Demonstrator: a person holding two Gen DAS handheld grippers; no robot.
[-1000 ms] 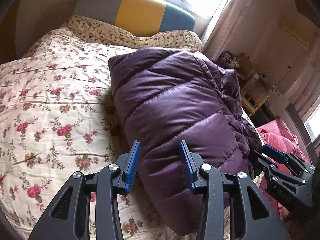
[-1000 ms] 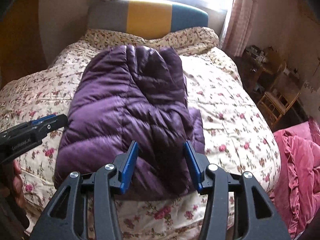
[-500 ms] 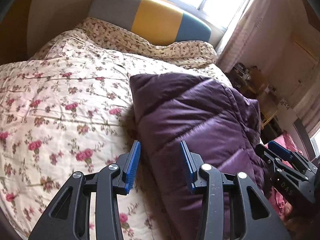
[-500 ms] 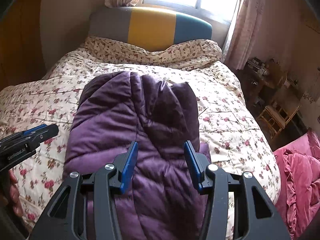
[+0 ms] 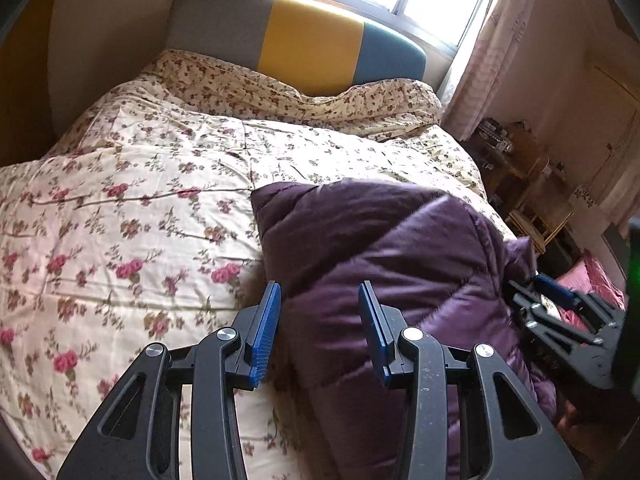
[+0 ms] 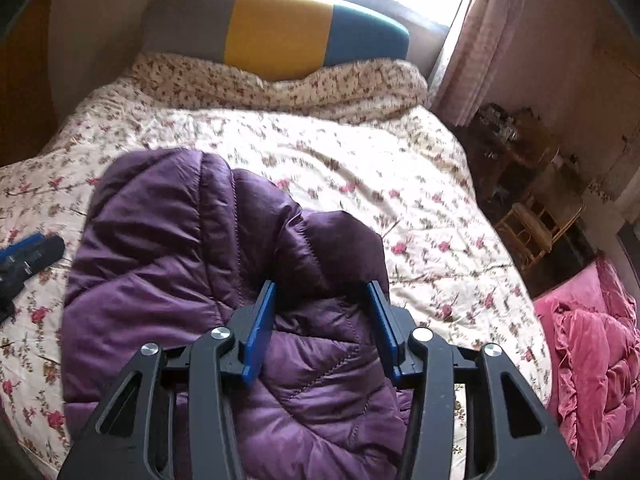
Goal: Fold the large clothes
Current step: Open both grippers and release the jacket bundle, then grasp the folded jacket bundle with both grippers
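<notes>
From the left wrist, the left gripper point(image 5: 319, 312) hangs above the near left edge of a purple padded jacket point(image 5: 384, 248), its jaws apart and holding nothing. The jacket lies folded on a flowered quilt point(image 5: 132, 216), toward the bed's right side. The right gripper point(image 5: 556, 300) shows at the jacket's far right edge.

From the right wrist, the right gripper point(image 6: 322, 312) hovers over the jacket point(image 6: 176, 248), its jaws closing with nothing pinched between them. A pink blanket point(image 6: 592, 340) lies beside the bed.
</notes>
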